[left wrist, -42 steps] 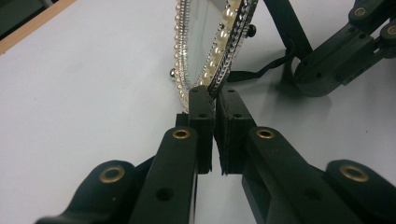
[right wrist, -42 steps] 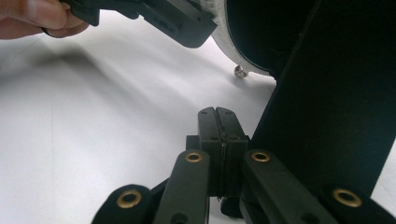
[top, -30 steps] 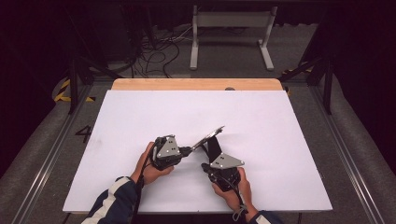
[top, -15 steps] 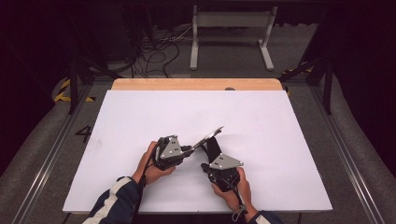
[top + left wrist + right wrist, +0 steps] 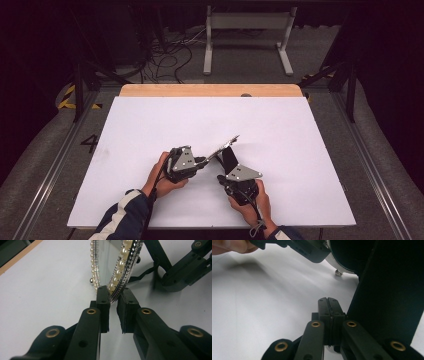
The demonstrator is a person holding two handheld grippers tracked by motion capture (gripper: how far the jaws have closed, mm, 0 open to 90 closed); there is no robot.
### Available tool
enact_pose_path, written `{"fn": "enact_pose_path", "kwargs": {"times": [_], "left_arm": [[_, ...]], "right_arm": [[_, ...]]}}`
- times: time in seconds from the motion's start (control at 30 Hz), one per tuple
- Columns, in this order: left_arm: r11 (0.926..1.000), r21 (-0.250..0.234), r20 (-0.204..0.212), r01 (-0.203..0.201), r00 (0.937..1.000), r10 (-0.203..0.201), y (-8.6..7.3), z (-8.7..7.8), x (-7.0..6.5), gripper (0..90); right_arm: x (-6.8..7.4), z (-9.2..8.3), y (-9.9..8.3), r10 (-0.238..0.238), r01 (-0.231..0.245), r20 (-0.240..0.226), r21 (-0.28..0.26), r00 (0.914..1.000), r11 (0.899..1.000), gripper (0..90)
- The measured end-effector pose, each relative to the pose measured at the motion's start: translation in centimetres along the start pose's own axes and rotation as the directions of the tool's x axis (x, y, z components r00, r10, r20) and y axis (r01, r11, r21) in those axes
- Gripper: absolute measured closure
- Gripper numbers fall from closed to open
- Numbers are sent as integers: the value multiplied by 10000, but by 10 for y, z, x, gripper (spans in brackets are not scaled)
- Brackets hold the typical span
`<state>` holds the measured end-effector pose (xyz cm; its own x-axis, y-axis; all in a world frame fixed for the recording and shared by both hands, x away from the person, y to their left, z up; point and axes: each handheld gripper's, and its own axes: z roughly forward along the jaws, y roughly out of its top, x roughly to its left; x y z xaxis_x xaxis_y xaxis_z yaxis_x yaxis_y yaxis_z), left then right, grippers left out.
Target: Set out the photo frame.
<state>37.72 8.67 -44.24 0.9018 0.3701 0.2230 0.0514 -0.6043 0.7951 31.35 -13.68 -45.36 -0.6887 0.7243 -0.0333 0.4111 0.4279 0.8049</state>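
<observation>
the left gripper [image 5: 113, 302] grips the near rim of a pearl-edged picture frame [image 5: 117, 270], its jaws pinched on the beaded border, and holds it tilted above the white table [image 5: 300, 150]. seen from above, the frame [image 5: 223, 147] runs long from that gripper [image 5: 200, 161] up and away to the right, its far tip highest. the right gripper [image 5: 327, 302] is closed on nothing, jaws pressed together just beside the frame's black back stand [image 5: 387, 297].

A lone "4" [image 5: 90, 144] on the grey floor strip left of the white table [image 5: 150, 120].
</observation>
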Motion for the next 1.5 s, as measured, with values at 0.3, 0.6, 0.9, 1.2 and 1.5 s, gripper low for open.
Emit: {"fn": "enact_pose_path", "kwargs": {"times": [0.3, 0.6, 0.9, 1.2, 1.5], "left_arm": [[10000, -27, -47, -56, 10000, 56, 3, 2, -4, 800], [9995, -202, 70, 224, 9997, -222, 5, 7, -8, 788], [9992, -306, 148, 258, 9996, -254, 8, 11, -11, 777], [9990, -356, 315, 252, 9992, -241, 11, 15, -13, 769], [9985, -466, 499, 300, 9984, -277, 11, 15, -12, 761]], "right_arm": [[-8, -3, -1, 33, -33, -9, 122, 10000, 9999, 900], [-18, -5, -3, 61, -62, 72, 132, 10000, 9999, 900], [-28, -8, -6, 83, -86, 204, 163, 9998, 9998, 900], [-37, -11, -9, 167, -172, 356, 128, 9992, 9998, 900], [-43, -11, -11, 157, -159, 501, 41, 9986, 9999, 900]]}}
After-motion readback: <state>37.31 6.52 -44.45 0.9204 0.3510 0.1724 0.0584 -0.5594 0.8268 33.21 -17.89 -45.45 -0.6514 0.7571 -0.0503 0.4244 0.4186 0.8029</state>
